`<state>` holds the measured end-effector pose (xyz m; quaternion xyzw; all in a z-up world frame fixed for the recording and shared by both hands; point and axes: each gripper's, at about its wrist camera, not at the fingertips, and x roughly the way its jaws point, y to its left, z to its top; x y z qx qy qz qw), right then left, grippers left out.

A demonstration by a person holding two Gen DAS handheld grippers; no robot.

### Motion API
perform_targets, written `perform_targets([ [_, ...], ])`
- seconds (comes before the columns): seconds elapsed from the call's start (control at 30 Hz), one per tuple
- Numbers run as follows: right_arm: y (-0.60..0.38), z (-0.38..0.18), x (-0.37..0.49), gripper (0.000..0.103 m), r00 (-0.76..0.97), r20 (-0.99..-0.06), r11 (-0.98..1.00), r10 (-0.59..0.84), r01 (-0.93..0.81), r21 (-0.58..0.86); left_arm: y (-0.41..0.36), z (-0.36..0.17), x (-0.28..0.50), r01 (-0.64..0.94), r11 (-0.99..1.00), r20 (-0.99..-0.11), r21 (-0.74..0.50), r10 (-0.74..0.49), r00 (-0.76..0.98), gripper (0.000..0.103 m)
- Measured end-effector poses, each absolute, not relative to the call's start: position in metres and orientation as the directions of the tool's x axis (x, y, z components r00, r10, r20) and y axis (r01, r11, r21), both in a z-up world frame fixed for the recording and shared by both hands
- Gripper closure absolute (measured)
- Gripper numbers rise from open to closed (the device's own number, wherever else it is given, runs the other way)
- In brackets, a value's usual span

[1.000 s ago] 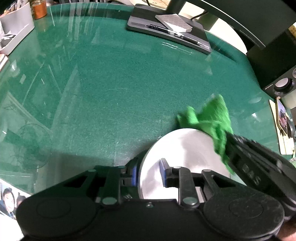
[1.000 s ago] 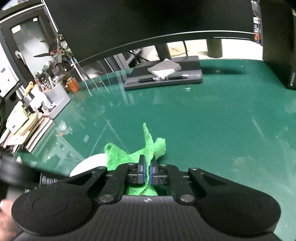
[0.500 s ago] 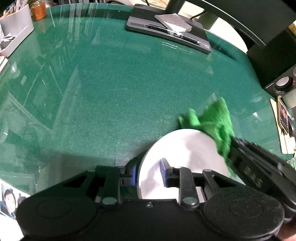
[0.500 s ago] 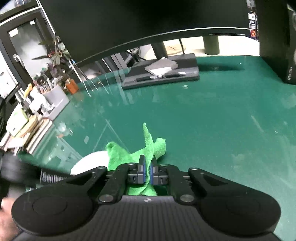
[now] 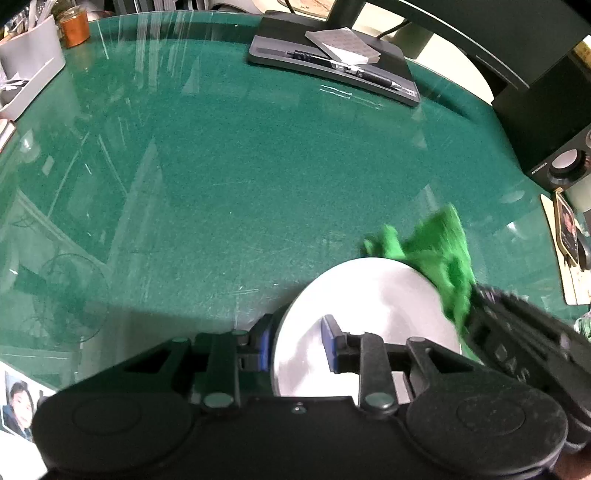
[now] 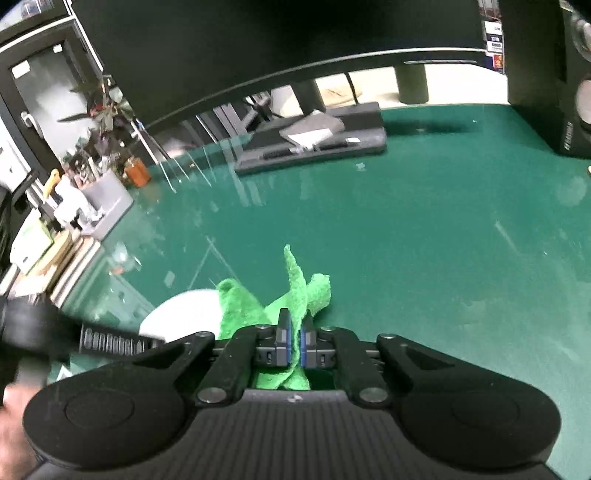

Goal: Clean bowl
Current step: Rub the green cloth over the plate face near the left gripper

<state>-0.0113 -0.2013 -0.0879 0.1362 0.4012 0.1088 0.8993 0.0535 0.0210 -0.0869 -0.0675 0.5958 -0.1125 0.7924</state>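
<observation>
My left gripper (image 5: 297, 341) is shut on the rim of a white bowl (image 5: 373, 295), one pad outside the wall and one inside. The bowl is held low over the green glass table (image 5: 258, 177). My right gripper (image 6: 294, 341) is shut on a bright green cloth (image 6: 295, 291). The cloth (image 5: 439, 258) lies against the bowl's far right rim in the left wrist view. The bowl (image 6: 184, 314) shows at the lower left of the right wrist view, partly behind the cloth and the blurred left gripper.
A dark monitor stand with a notepad and pen (image 5: 332, 62) sits at the back. A grey organiser (image 5: 26, 74) and an orange jar (image 5: 74, 26) are at the far left. A black speaker (image 5: 554, 147) and a photo card (image 5: 569, 236) are on the right.
The cloth has slid a little to the right along the bowl's far rim with my right gripper. The bowl stays in my left gripper's grip.
</observation>
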Motion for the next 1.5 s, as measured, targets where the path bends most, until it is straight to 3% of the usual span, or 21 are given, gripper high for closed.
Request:
perform_targets([
  [0.4,-0.227,-0.068,-0.048,0.098,0.665,-0.624,0.894,0.41,-0.157,0.42,0.021,-0.086,0.053,0.105,0.966,-0.928,-0.237,-0.257,0.269,0.075],
  [1.03,-0.224,-0.075,-0.044,0.095,0.676,-0.62,0.904,0.399,-0.179,0.388,0.017,-0.087,0.052,0.088,0.968,-0.928,-0.235,-0.25,0.275,0.074],
  [1.1,-0.227,-0.073,-0.049,0.073,0.686,-0.621,0.912,0.38,-0.165,0.376,0.016,-0.087,0.052,0.089,0.968,-0.929,-0.233,-0.249,0.275,0.074],
  [1.13,-0.226,-0.072,-0.05,0.068,0.699,-0.618,0.922,0.359,-0.162,0.352,0.016,-0.087,0.052,0.089,0.968,-0.929,-0.233,-0.248,0.275,0.074],
  [1.43,-0.207,-0.067,-0.06,0.067,0.765,-0.575,0.957,0.291,-0.246,0.157,0.017,-0.087,0.052,0.089,0.968,-0.93,-0.233,-0.249,0.271,0.074],
  [1.47,-0.205,-0.067,-0.061,0.055,0.768,-0.573,0.957,0.285,-0.257,0.131,0.017,-0.087,0.053,0.09,0.968,-0.93,-0.233,-0.249,0.271,0.074],
  [1.5,-0.204,-0.067,-0.062,0.035,0.77,-0.573,0.957,0.28,-0.269,0.107,0.017,-0.087,0.053,0.09,0.968,-0.93,-0.233,-0.249,0.271,0.074],
])
